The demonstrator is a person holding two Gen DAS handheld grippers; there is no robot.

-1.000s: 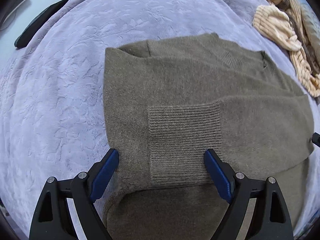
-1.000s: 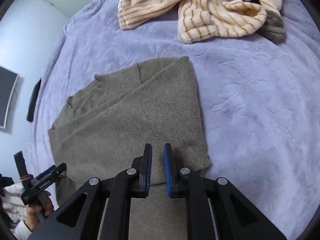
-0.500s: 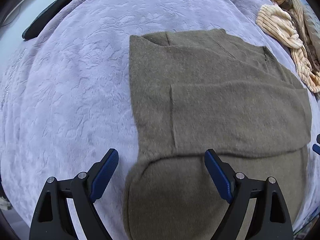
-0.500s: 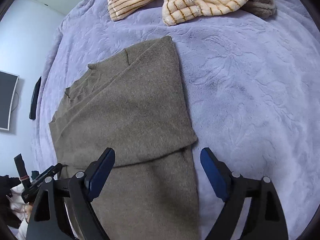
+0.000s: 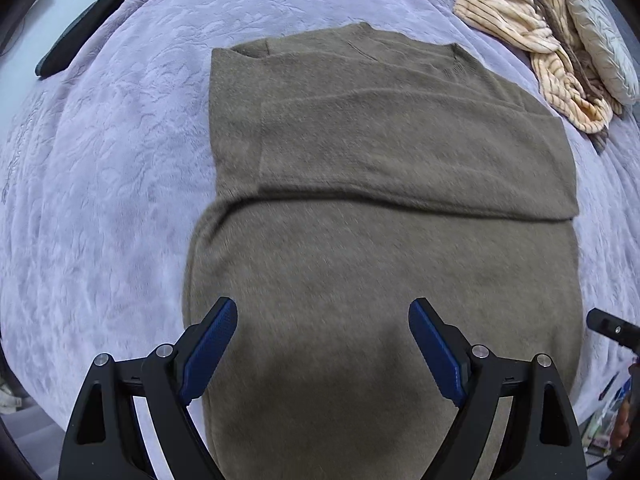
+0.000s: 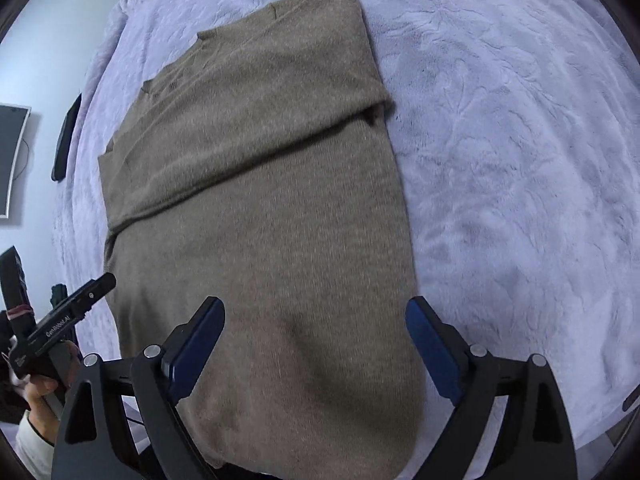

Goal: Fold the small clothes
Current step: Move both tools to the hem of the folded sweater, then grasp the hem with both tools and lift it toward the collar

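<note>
An olive-brown knit sweater lies flat on the lavender bedspread, both sleeves folded across its chest. My left gripper hangs open above the sweater's lower body, with nothing between its blue pads. In the right wrist view the same sweater runs away from me. My right gripper is over its lower right part; the jaws are opening wide and the pads press on nothing, the knit lying below them. The left gripper shows at the left edge in a hand.
A heap of cream striped clothes lies beyond the sweater at the far right. A dark flat object sits near the bed's far left edge. A monitor hangs on the left wall. Bare bedspread stretches to the right.
My right gripper went from shut to wide open, leaving the folded sleeve on the sweater. Both grippers drew back from the sleeve fold toward the sweater's lower end.
</note>
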